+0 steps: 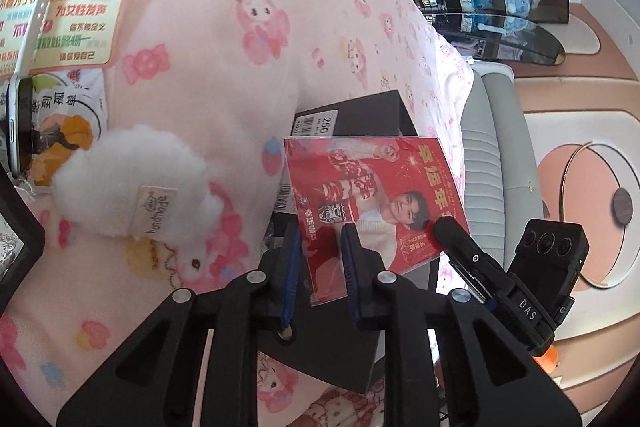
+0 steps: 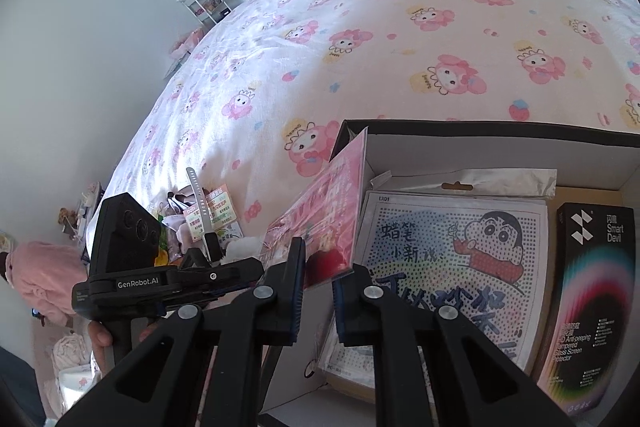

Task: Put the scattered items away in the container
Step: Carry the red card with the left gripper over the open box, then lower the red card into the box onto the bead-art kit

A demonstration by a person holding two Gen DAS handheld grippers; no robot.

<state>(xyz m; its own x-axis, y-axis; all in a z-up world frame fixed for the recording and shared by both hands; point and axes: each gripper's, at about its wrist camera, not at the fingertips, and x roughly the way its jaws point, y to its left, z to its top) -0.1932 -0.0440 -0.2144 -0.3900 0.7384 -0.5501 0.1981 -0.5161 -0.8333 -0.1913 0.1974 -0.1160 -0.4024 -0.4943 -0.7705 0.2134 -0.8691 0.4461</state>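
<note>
Left tongs (image 1: 322, 267) straddle a lower corner of the card (image 1: 372, 195); I cannot tell whether they pinch it. Right tongs (image 2: 318, 287) are clenched on its other edge, holding it upright over the left wall of the box (image 2: 480, 129). The right hand is nearer.

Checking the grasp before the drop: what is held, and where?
The red sleeved photo card is held by the right gripper, shut on its lower edge; the left gripper straddles its corner.
</note>
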